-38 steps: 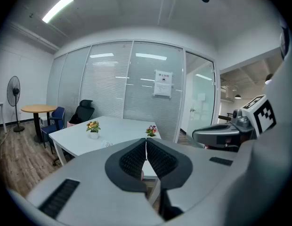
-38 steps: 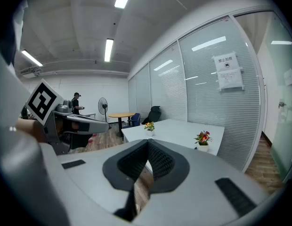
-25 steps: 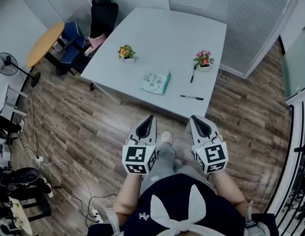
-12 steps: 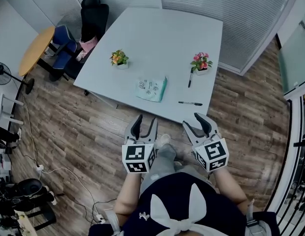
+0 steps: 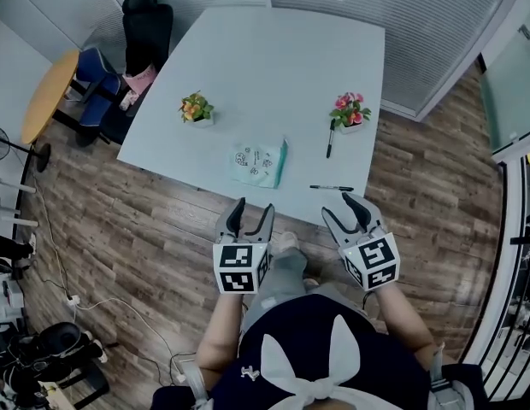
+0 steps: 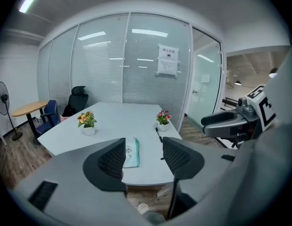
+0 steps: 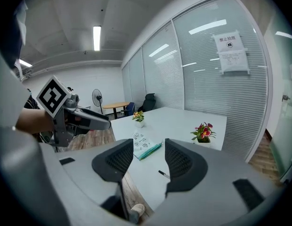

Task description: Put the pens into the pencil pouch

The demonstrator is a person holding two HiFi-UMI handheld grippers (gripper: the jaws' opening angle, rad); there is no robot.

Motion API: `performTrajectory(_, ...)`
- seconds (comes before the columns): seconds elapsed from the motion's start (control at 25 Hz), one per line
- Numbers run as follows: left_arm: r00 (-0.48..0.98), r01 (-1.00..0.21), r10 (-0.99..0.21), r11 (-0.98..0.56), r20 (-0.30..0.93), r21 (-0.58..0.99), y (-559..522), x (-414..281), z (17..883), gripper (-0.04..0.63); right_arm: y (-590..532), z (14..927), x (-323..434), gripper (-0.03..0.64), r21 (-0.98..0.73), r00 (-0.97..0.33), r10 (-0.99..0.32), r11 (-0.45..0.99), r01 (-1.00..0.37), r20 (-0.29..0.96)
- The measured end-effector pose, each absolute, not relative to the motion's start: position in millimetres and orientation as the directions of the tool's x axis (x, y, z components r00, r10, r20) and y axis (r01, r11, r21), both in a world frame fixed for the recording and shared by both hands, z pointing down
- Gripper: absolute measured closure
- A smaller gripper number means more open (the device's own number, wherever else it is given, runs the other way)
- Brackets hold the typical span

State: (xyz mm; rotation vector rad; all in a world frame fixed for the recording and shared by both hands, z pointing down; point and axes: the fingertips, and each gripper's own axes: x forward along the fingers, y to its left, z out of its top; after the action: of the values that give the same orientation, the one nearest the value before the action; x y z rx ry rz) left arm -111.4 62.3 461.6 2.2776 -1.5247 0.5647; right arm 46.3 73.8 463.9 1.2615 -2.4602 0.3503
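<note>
A pale green pencil pouch (image 5: 259, 162) with printed drawings lies flat near the front of the white table (image 5: 273, 67); it also shows as the pouch (image 6: 131, 152) and the pouch (image 7: 146, 147) in the gripper views. One black pen (image 5: 332, 188) lies close to the table's front edge, and a second pen (image 5: 330, 139) rests beside the right flower pot. My left gripper (image 5: 252, 208) and right gripper (image 5: 344, 208) hover short of the table edge, above the floor. Both sets of jaws are opening, with nothing between them.
Two small flower pots (image 5: 194, 108) (image 5: 350, 109) stand on the table. A black office chair (image 5: 145, 26), blue chairs and a round wooden table (image 5: 47, 96) sit at the left. A glass wall with blinds runs behind. Cables (image 5: 103, 301) lie on the wooden floor.
Both grippers went from shut to open. They also moved forward and lower, and the table now sits closer in the head view.
</note>
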Motion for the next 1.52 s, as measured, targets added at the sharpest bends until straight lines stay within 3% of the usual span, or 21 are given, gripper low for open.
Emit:
performTrajectory(0.52, 0.395, -0.889, -0.668, -0.450, 0.630, 0.080, -2.7, -101.1, 512.6, 0.357, 32.1, 497.3, 50.2, 0.413, -0.072, -0.484, -0.711, 0.525, -0.848, 0.510)
performTrajectory(0.96, 0.429, -0.835, -0.480, -0.533, 0.765, 0.134, -43.6, -87.2, 594.2, 0.358, -18.7, 517.0, 46.7, 0.413, -0.088, -0.433, -0.723, 0.463, -0.882, 0.539)
performTrajectory(1.52, 0.371, -0.797, -0.350, -0.595, 0.860, 0.102, -71.4, -67.9, 656.4, 0.379, -41.5, 534.2, 51.8, 0.413, -0.115, -0.370, -0.738, 0.374, -0.920, 0.564)
